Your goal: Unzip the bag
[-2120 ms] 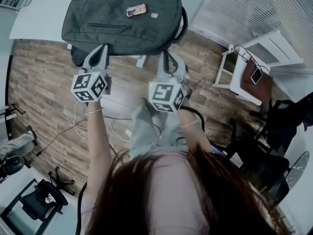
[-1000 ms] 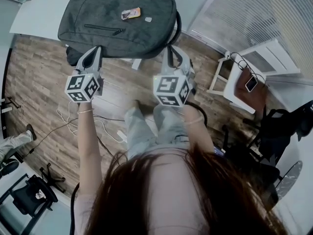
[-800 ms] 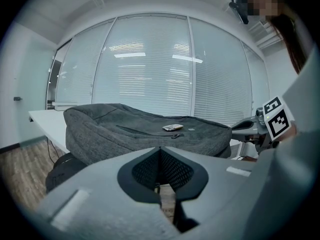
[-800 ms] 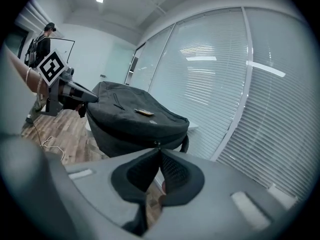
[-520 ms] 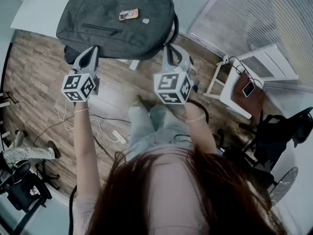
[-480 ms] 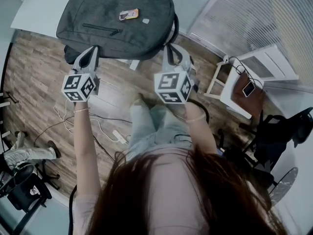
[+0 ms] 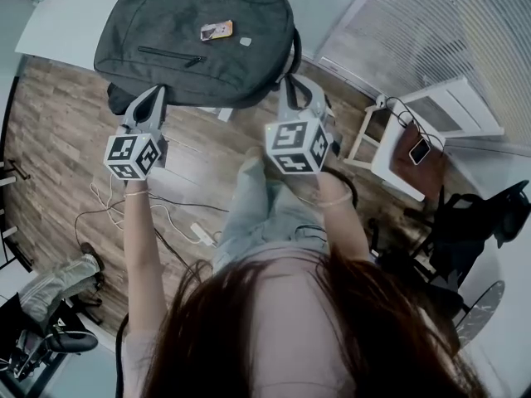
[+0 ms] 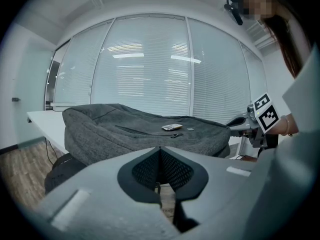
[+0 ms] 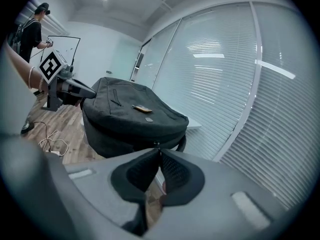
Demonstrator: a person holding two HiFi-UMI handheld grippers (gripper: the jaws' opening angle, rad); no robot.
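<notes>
My left claw (image 8: pixel 160 150) is pinched fully shut with nothing I can see gripped. Its tips sit right at the near edge of the grey bag (image 8: pixel 125 129). My right claw (image 9: pixel 159 149) also has its pads together at the tips, against that same edge beside the black strap (image 9: pixel 182 143) — can't tell if a zip pull is caught there. The bag lies flat just ahead of both claws on a white table (image 7: pixel 58 23). The front pocket zip (image 7: pixel 170 54) is closed, with a small flat card (image 7: pixel 216 30) just beyond it. Wood floor (image 7: pixel 50 139) is below the claws.
</notes>
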